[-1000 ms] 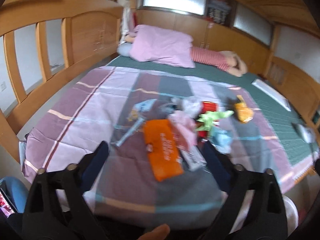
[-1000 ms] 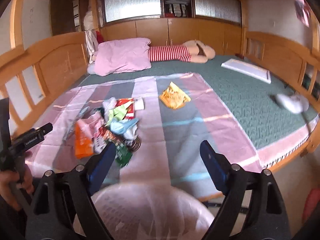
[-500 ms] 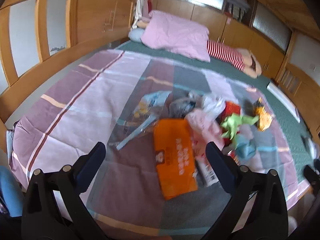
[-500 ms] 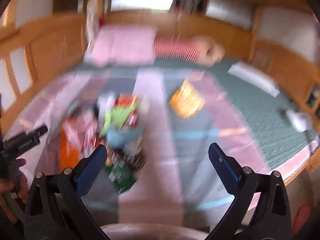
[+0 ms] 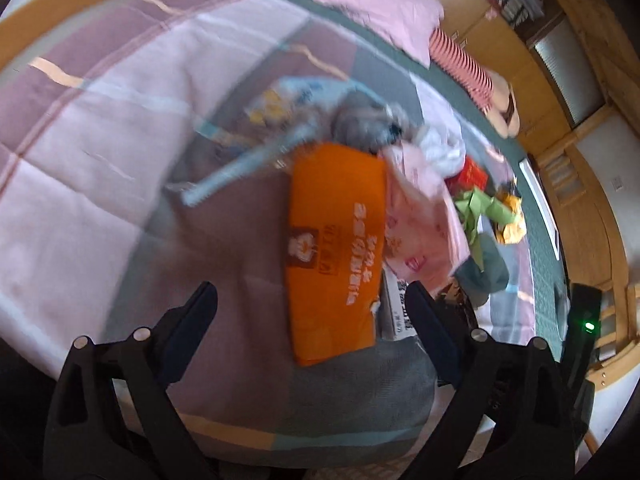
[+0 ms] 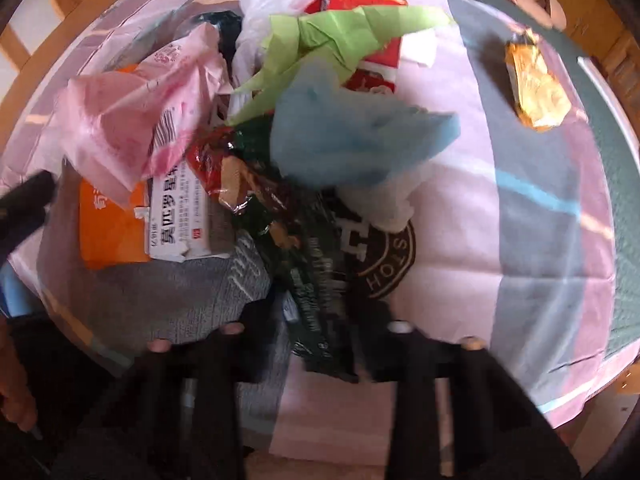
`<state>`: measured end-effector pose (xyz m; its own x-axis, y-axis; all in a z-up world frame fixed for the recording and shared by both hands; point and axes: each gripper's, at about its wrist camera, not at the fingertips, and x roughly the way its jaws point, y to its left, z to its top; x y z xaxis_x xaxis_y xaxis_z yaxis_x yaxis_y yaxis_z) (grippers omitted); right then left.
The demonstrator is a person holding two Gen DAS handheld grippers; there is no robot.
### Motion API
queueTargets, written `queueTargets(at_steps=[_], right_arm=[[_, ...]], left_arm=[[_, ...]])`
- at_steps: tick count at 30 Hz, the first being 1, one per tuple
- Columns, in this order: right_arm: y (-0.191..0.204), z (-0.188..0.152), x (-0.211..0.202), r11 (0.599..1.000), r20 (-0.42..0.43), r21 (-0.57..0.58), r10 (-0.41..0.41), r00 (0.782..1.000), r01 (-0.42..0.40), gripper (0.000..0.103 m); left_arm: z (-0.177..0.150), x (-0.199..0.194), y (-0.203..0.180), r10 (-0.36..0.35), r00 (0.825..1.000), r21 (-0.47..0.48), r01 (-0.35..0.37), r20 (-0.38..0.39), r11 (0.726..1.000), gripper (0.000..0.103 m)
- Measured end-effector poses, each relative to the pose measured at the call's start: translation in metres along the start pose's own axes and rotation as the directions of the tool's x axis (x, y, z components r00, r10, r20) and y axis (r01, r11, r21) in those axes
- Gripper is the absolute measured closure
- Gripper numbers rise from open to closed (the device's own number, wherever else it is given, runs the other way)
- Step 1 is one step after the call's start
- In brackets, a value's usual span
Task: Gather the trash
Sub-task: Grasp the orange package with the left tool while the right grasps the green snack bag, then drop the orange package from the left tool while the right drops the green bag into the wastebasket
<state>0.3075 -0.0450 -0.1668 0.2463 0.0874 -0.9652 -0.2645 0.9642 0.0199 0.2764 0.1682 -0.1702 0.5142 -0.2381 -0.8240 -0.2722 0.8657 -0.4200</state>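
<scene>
Blurring hides right gripper (image 6: 320, 344) tips around dark green wrapper (image 6: 316, 300).

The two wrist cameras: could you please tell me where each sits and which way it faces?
Left wrist: on the left gripper, angled down at the bedspread; its open fingers frame the orange packet.
Right wrist: on the right gripper, pointing steeply down; its fingers have just been closing around the dark green wrapper.
Shared: orange packet, pink bag.

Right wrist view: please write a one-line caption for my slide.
Right gripper closing on a dark green wrapper at the near edge of a trash pile on the bed.
</scene>
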Motion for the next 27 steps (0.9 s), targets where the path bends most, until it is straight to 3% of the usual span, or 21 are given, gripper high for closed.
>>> queueTargets(at_steps=[1,2,3,5,8,11,19,23,27], right_arm=[[-0.001,-0.004,-0.006,1.0,0.016,-0.003,-0.002,1.0,0.002,0.086],[-0.002,-0.009,-0.012,1.0,0.032,-0.011,-0.009,0.999,0.009,0.087],[-0.003,-0.012,-0.018,1.0,0.047,-0.017,-0.016,0.999,0.017,0.087],[-0.004,-0.022,-0.035,0.999,0.094,-0.034,-0.025,0.995,0.029,0.087],[-0.008,-0.035,-0.057,0.999,0.161,-0.029,-0.024,0.987,0.029,0.087],[-0.013,-0.045,-0.077,1.0,0.226,0.004,-0.012,0.974,0.012,0.087],[-0.026,-0.069,-0.125,0.995,0.406,0.082,0.02,0.914,-0.058,0.087],[-0.035,-0.103,-0.159,0.992,0.49,0.103,0.007,0.872,-0.066,0.087],[-0.038,-0.145,-0.183,0.995,0.537,0.087,-0.006,0.843,-0.048,0.087]], left_arm=[[0.001,0.006,-0.002,0.0,1.0,0.005,0.0,-0.016,1.0,0.01],[0.0,0.01,-0.003,0.004,1.0,0.013,-0.004,-0.024,1.0,0.019],[-0.001,0.013,-0.005,0.009,0.999,0.024,-0.008,-0.031,1.0,0.038],[-0.004,0.024,-0.007,0.011,0.997,0.054,-0.007,-0.071,0.999,0.063],[-0.008,0.022,-0.004,-0.006,0.998,0.054,0.009,-0.055,0.998,0.066],[-0.01,0.01,-0.001,0.008,1.0,0.066,-0.009,0.015,0.998,0.068],[-0.019,-0.037,-0.001,0.019,0.983,0.085,-0.035,0.181,0.996,0.071],[-0.037,-0.08,-0.012,-0.018,0.958,0.153,-0.028,0.286,0.988,0.074],[-0.065,-0.116,-0.022,-0.071,0.93,0.228,-0.014,0.361,0.974,0.077]])
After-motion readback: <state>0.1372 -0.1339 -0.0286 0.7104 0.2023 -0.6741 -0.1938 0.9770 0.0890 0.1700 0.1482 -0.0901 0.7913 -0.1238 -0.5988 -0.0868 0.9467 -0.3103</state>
